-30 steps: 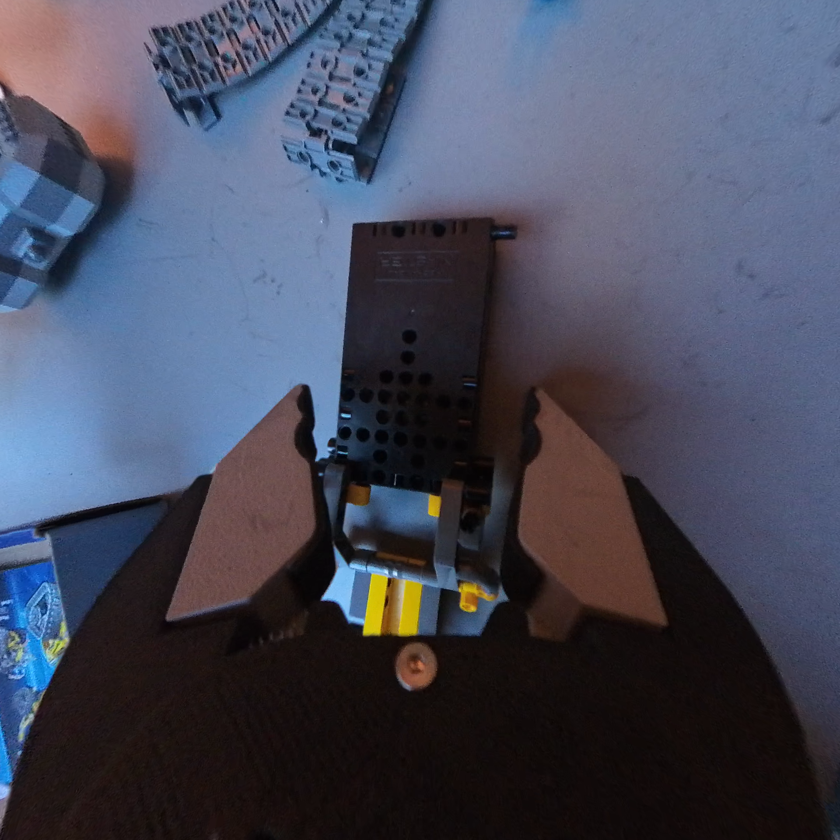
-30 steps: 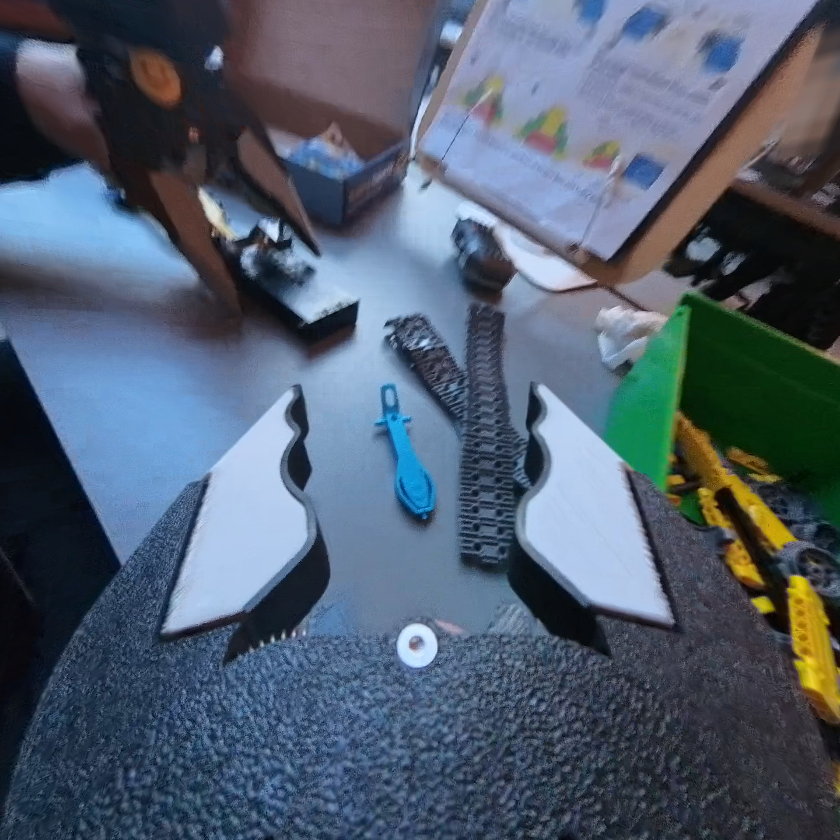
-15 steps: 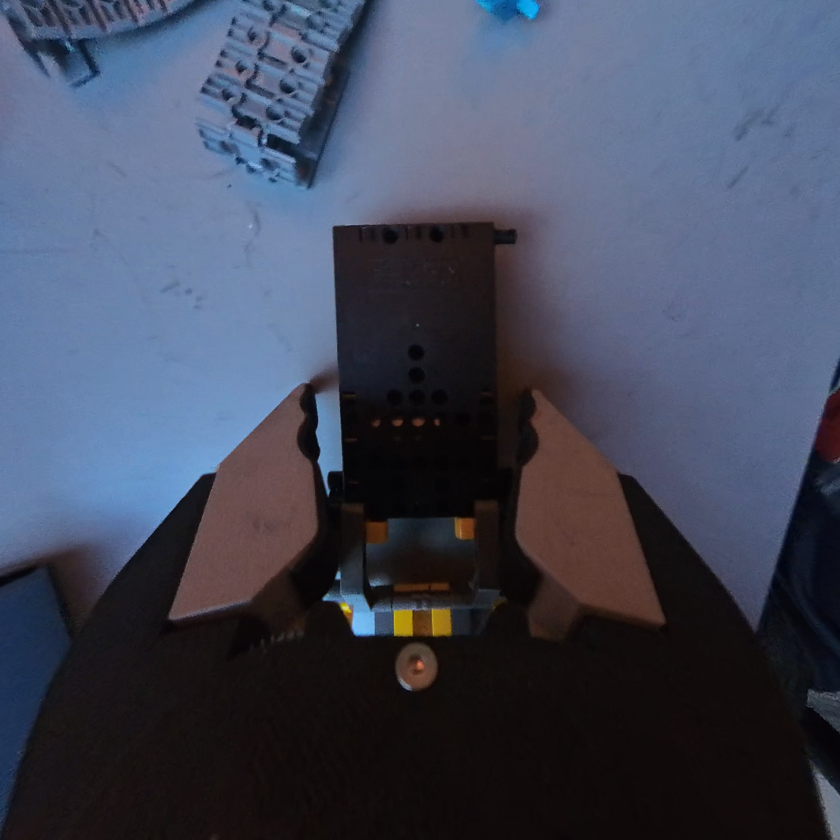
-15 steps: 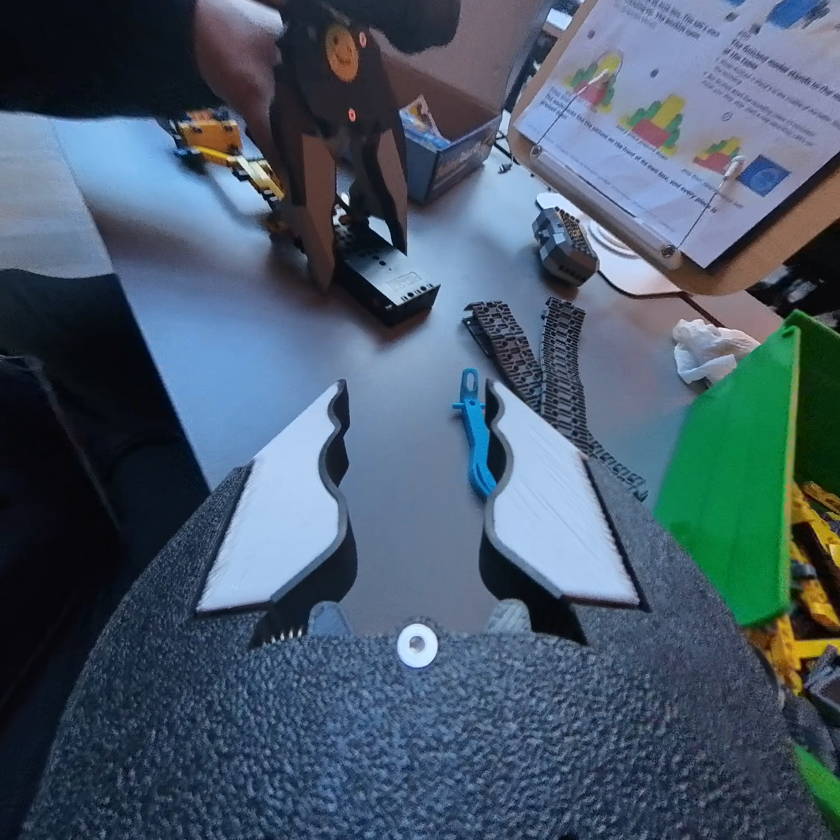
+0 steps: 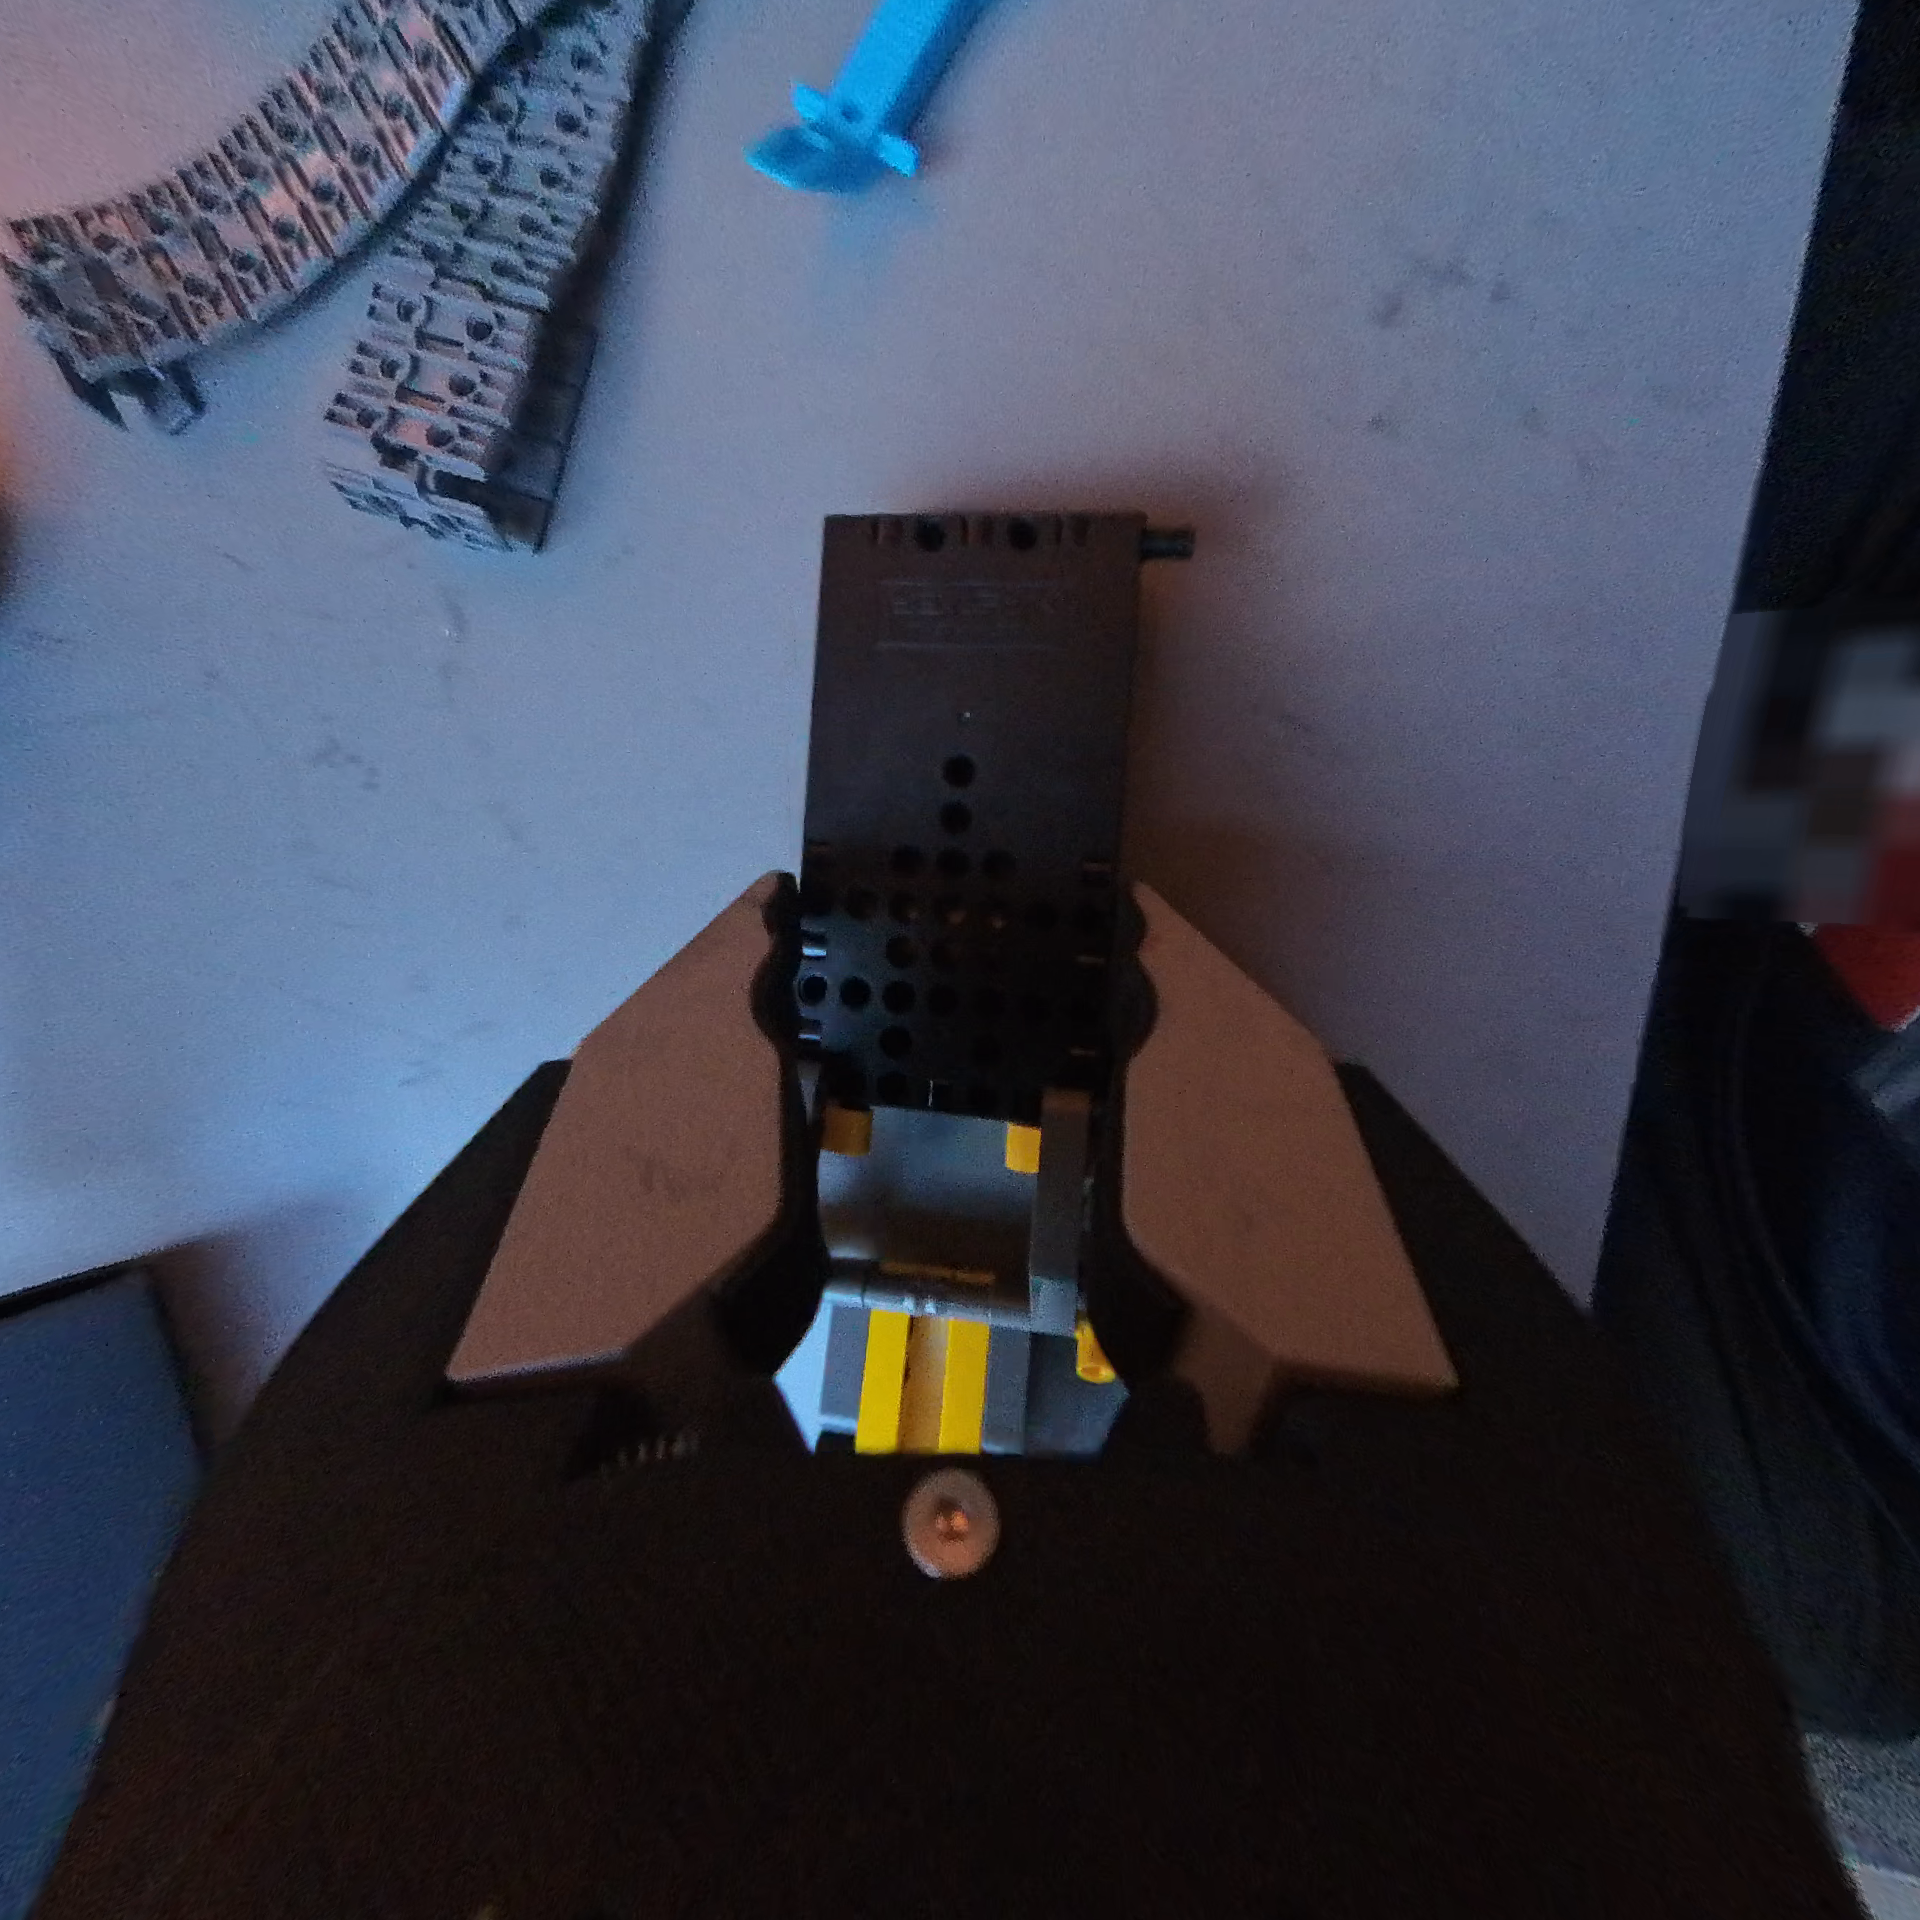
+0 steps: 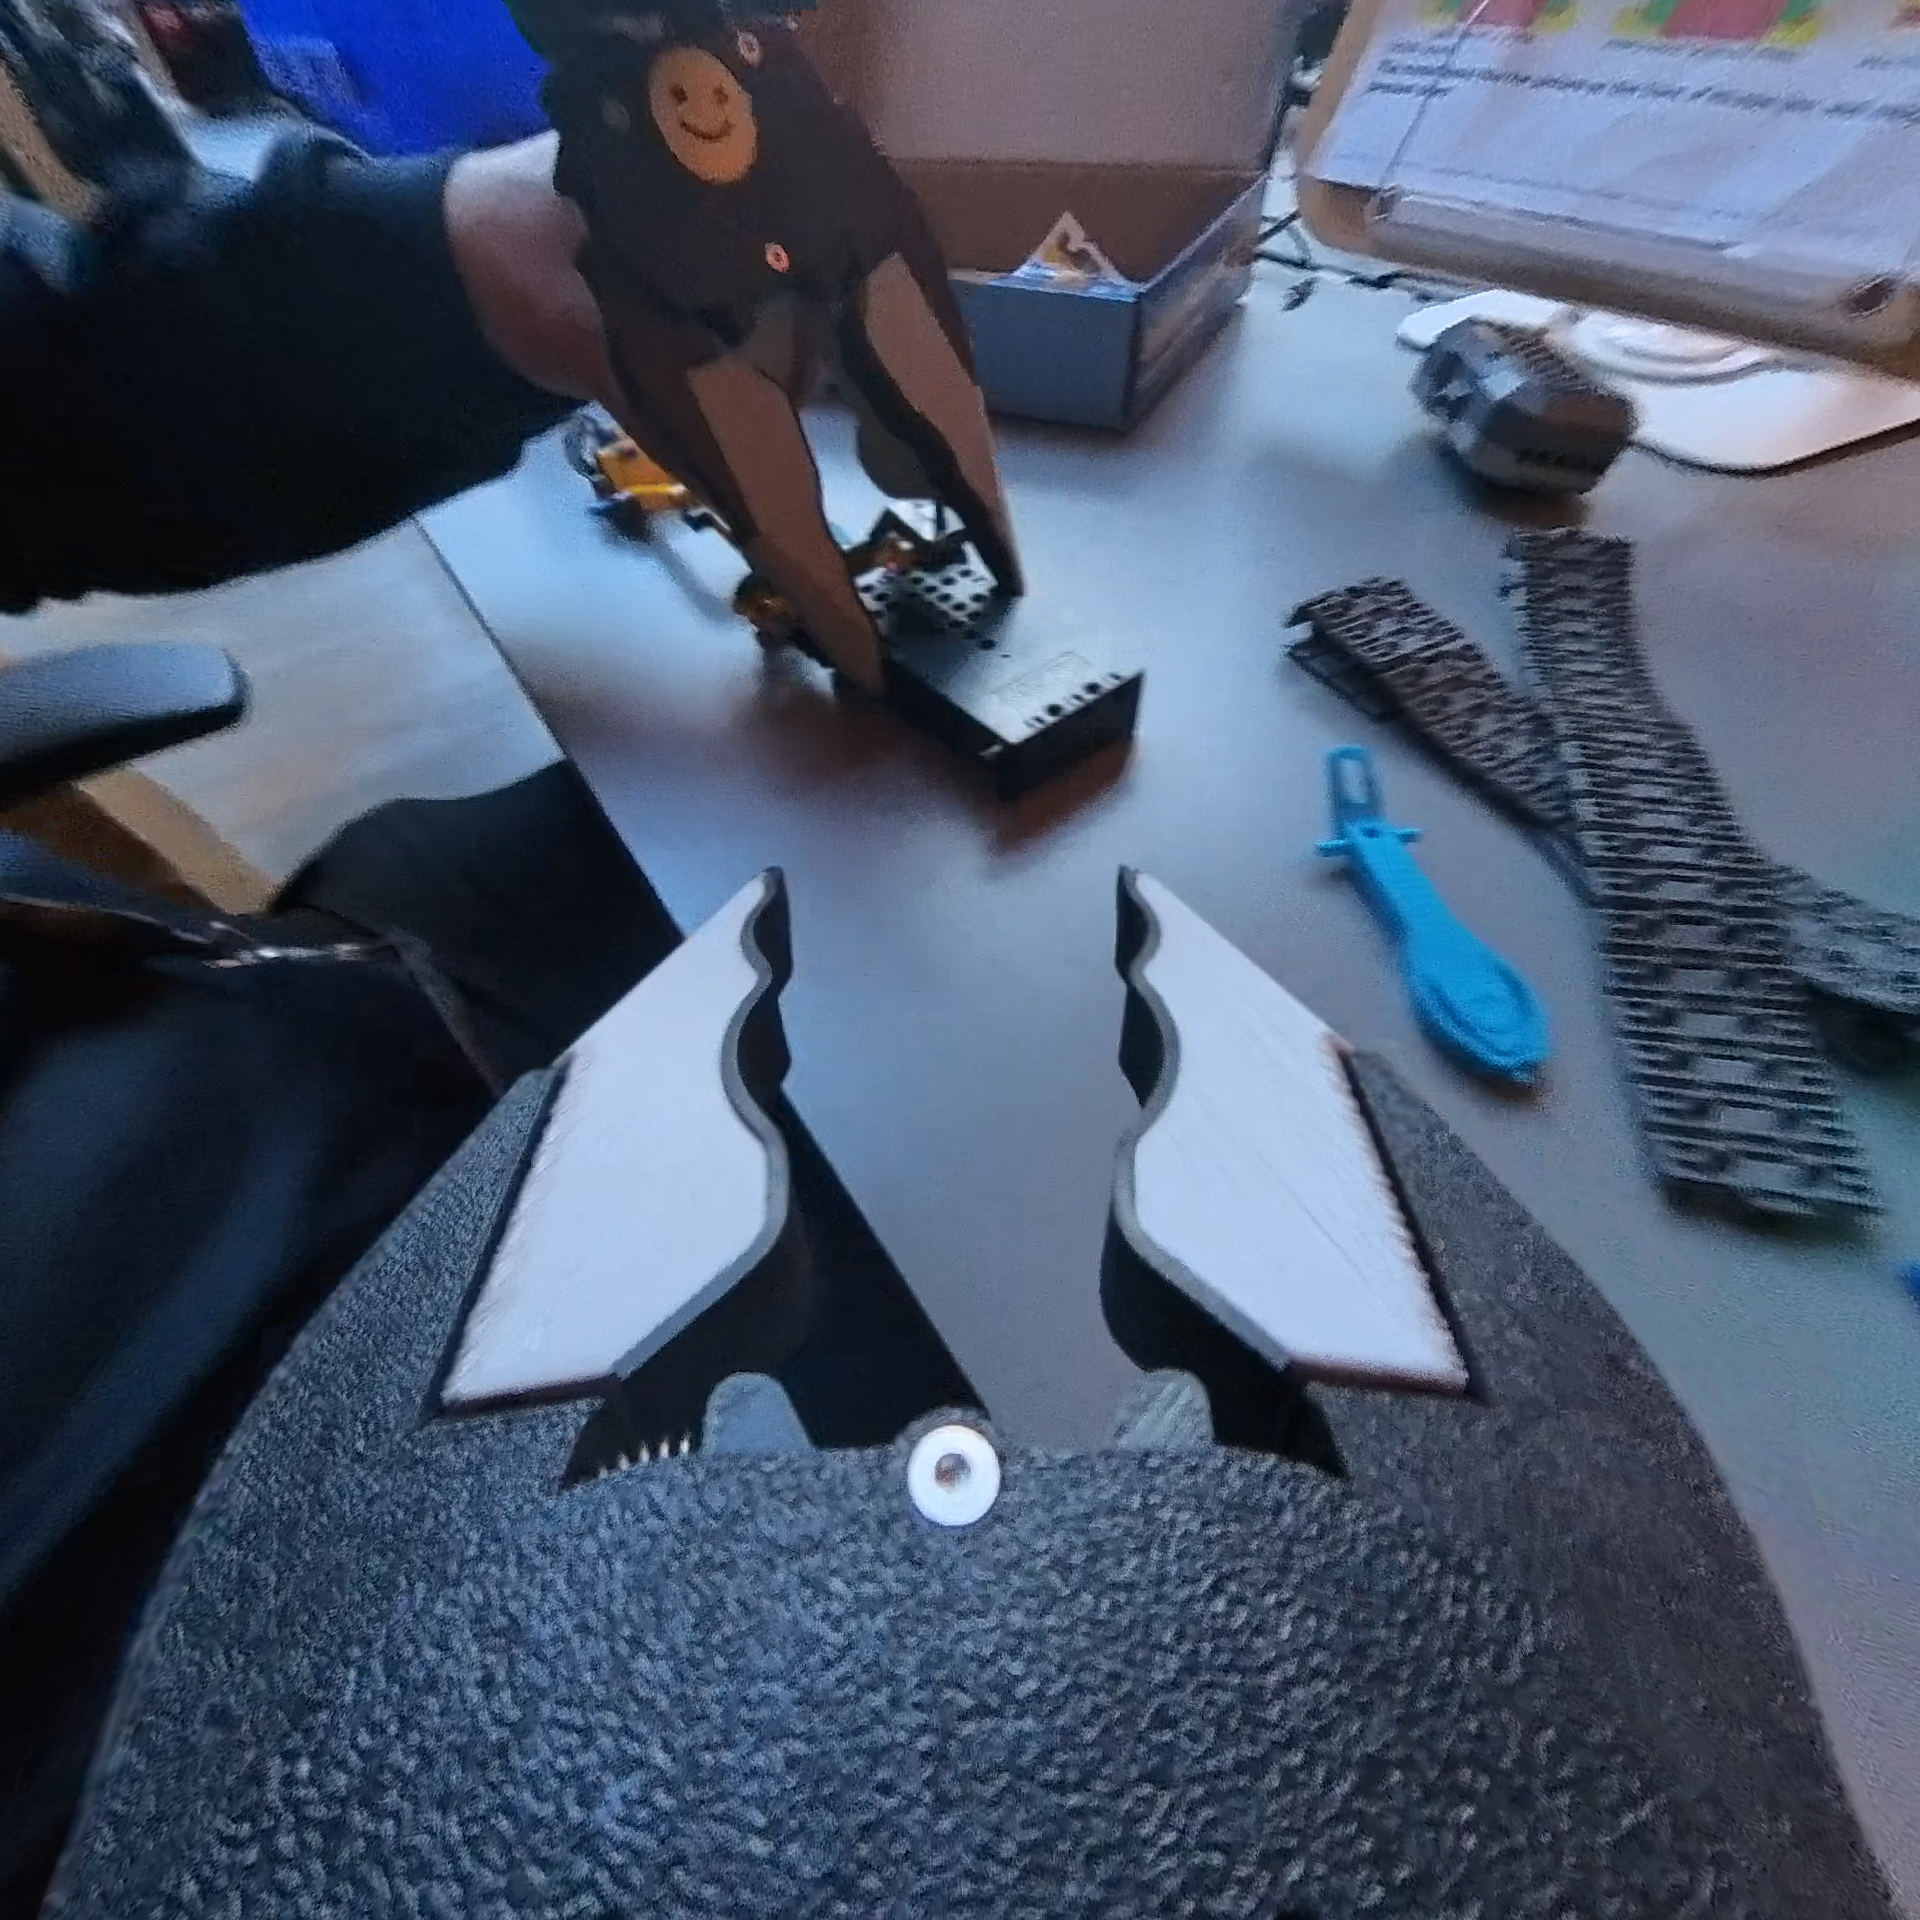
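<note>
My left gripper [image 5: 956, 935] is shut on a black perforated block assembly [image 5: 971, 727] with grey and yellow parts [image 5: 925, 1361] at its near end; it rests on the table. The same assembly [image 6: 1013, 701] and left gripper [image 6: 925, 623] show far off in the right wrist view, held by a person's hand [image 6: 520, 301]. My right gripper [image 6: 948, 914] is open and empty above the table's near edge. A blue tool [image 6: 1444, 956] lies to its right, also in the left wrist view [image 5: 852, 114].
Two black track strips [image 6: 1683, 883] lie right of the blue tool, also in the left wrist view [image 5: 343, 260]. A grey motor block [image 6: 1517, 410], a blue box [image 6: 1091, 322] and a board with printed sheets [image 6: 1621, 156] stand at the back. A chair arm [image 6: 114, 696] is left. The left gripper's tips are roughly 15 centimeters from the right gripper's.
My left gripper has closed on the block assembly. My right gripper has swung left, away from the green bin, first narrowing then opening wider; the blue tool now lies to its right.
</note>
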{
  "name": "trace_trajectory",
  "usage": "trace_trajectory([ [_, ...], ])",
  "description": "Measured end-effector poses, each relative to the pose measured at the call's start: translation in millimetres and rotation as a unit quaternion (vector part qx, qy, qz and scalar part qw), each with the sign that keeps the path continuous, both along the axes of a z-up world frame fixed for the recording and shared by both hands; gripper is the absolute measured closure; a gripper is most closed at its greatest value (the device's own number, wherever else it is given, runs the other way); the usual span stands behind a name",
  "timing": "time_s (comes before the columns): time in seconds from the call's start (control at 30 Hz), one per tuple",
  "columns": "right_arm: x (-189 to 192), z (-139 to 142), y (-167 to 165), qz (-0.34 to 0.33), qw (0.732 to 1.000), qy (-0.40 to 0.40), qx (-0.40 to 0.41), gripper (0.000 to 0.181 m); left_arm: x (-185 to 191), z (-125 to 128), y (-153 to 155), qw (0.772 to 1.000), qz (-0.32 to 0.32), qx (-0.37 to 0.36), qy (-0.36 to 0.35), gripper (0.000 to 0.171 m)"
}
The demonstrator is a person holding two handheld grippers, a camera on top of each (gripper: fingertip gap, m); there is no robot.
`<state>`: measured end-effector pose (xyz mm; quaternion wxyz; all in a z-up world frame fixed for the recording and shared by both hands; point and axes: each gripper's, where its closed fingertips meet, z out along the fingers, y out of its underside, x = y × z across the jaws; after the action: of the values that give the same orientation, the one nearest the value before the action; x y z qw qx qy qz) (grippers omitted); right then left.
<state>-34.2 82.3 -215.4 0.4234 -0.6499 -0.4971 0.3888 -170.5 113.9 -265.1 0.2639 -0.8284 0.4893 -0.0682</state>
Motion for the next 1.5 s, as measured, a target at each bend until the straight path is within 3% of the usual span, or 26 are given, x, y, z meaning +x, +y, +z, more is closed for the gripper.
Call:
trace_trajectory([
  [0.2, -23.1, -8.8, -28.8, 0.047, 0.997, -0.002, -0.062, 0.125, 8.2, 2.2, -20.0, 0.999, -0.037, -0.027, -0.027, 0.113],
  [0.37, -25.5, -11.0, -56.4, 0.080, 0.987, 0.021, -0.136, 0.162, 26.8, 12.6, -43.8, 0.990, -0.068, -0.078, -0.094, 0.116],
  [0.43, -24.4, -11.7, -61.3, 0.081, 0.983, 0.031, -0.162, 0.170, 35.0, 25.9, -41.5, 0.984, -0.066, -0.073, -0.147, 0.134],
  [0.53, -24.5, -12.9, -70.5, 0.096, 0.974, 0.043, -0.198, 0.176, 34.6, 27.8, -31.6, 0.988, -0.057, -0.048, -0.135, 0.117],
  [0.63, -25.8, -14.9, -85.5, 0.130, 0.965, 0.041, -0.224, 0.181, 46.8, 19.6, -43.5, 0.987, -0.092, -0.065, -0.112, 0.104],
  [0.7, -28.1, -18.4, -92.4, 0.140, 0.963, 0.033, -0.229, 0.181, 47.9, 13.8, -43.2, 0.991, -0.105, -0.049, -0.072, 0.103],
  [0.83, -31.6, -42.3, -89.8, 0.107, 0.975, -0.028, -0.194, 0.181, 51.6, 10.4, -38.6, 0.994, -0.082, -0.057, -0.049, 0.086],
  [0.93, -36.1, -48.8, -93.5, 0.101, 0.979, -0.046, -0.174, 0.167, 52.1, 24.5, -26.9, 0.995, -0.082, -0.003, -0.063, 0.088],
  [1.0, -38.9, -51.7, -94.7, 0.096, 0.983, -0.053, -0.150, 0.158, 53.7, 29.3, -29.7, 0.993, -0.093, -0.005, -0.077, 0.088],
  [1.17, -44.4, -47.4, -97.7, 0.089, 0.985, -0.030, -0.144, 0.144, 56.1, 2.9, -43.4, 0.986, -0.162, -0.024, -0.013, 0.088],
  [1.27, -41.9, -47.8, -94.9, 0.068, 0.987, -0.012, -0.143, 0.137, 53.0, -9.8, -43.9, 0.984, -0.172, -0.039, 0.037, 0.088],
  [1.37, -37.0, -49.1, -94.8, 0.048, 0.989, -0.008, -0.142, 0.127, 62.0, -14.9, -52.1, 0.983, -0.162, -0.088, 0.022, 0.087],
  [1.4, -35.0, -49.6, -94.1, 0.041, 0.990, -0.010, -0.135, 0.125, 64.9, -15.1, -54.2, 0.983, -0.161, -0.092, 0.017, 0.089],
  [1.43, -33.3, -50.3, -93.5, 0.034, 0.991, -0.012, -0.130, 0.122, 68.6, -13.3, -57.2, 0.982, -0.169, -0.086, 0.009, 0.105],
  [1.5, -31.1, -50.0, -95.4, 0.030, 0.990, -0.005, -0.140, 0.115, 71.4, -13.5, -59.5, 0.984, -0.156, -0.086, 0.002, 0.105],
])
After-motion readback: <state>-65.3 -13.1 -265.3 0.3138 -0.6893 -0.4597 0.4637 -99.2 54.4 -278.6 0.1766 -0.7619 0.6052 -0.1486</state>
